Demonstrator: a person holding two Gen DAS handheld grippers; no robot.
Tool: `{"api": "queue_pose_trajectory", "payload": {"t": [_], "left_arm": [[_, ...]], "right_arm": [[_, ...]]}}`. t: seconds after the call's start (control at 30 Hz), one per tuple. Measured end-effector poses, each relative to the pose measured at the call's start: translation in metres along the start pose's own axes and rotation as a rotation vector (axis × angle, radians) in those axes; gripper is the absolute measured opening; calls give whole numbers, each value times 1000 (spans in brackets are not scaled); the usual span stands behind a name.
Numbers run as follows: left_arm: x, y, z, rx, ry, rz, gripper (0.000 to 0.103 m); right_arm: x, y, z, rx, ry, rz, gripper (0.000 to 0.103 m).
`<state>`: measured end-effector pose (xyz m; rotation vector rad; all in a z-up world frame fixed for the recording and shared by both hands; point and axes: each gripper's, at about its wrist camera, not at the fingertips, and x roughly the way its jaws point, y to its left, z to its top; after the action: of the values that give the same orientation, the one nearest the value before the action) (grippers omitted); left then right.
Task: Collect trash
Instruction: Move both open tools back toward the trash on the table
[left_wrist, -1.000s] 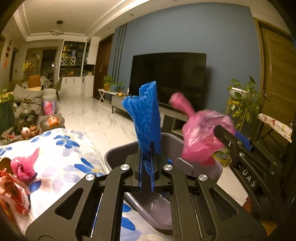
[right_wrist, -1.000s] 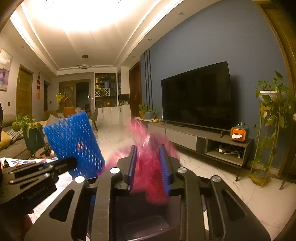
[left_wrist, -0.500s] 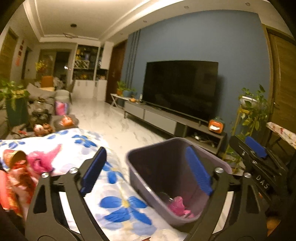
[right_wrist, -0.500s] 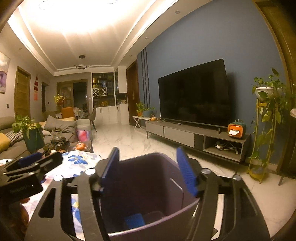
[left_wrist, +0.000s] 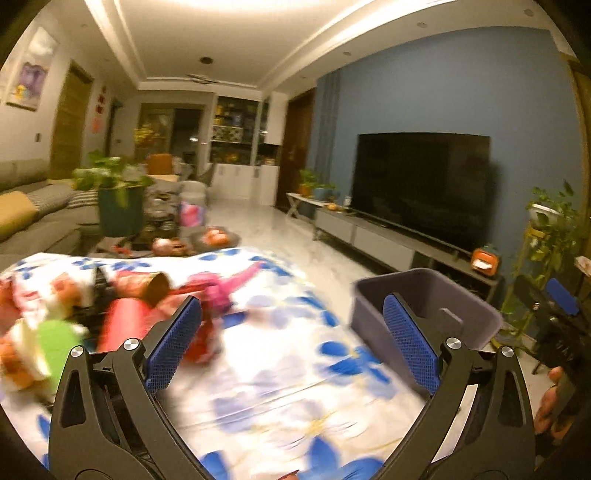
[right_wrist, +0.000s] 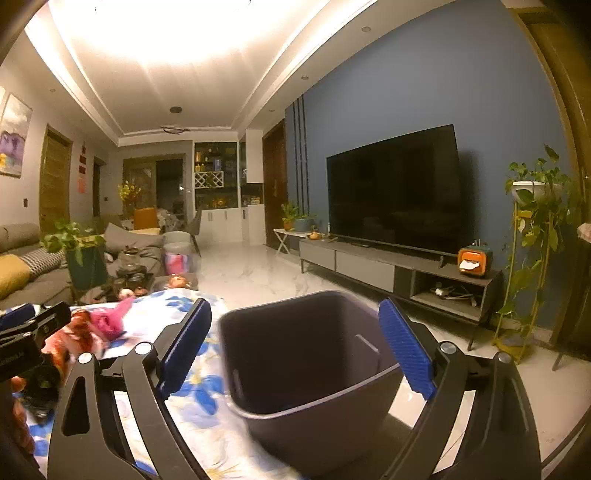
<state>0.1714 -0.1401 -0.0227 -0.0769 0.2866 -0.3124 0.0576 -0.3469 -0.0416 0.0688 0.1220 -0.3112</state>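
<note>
1. No writing can be read; the near objects are blurred.
2. Blue wall (right_wrist: 388, 92), dark TV (right_wrist: 395, 192), marble floor (right_wrist: 258, 273).
3. Flowered tabletop (left_wrist: 295, 369), with a grey bin (right_wrist: 306, 369) at its edge.
4. Trash pile (left_wrist: 122, 306) lies on the tabletop's left part, apart from the bin.
5. Left tongs (left_wrist: 291, 343) are spread and empty over the cloth; right tongs (right_wrist: 295, 343) are spread and empty before the bin.

Motion blur smeared the trash pile (left_wrist: 110, 310) at the floral tablecloth's (left_wrist: 280, 369) left edge beyond identification. The gray bin's (right_wrist: 314, 369) floor stayed hidden behind its near wall.
</note>
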Motion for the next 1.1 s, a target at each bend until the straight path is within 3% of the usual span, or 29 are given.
{"api": "queue_pose_trajectory", "payload": {"t": [0.3, 0.77, 1.1], "left_arm": [[-52, 70, -11, -31, -12, 183, 97], [-116, 153, -33, -59, -16, 359, 97], [-142, 187, -42, -103, -36, 449, 97]], "right_arm": [[-25, 41, -7, 19, 5, 89, 89], [-45, 134, -28, -34, 55, 280, 89], [-42, 214, -53, -95, 86, 426, 89]]}}
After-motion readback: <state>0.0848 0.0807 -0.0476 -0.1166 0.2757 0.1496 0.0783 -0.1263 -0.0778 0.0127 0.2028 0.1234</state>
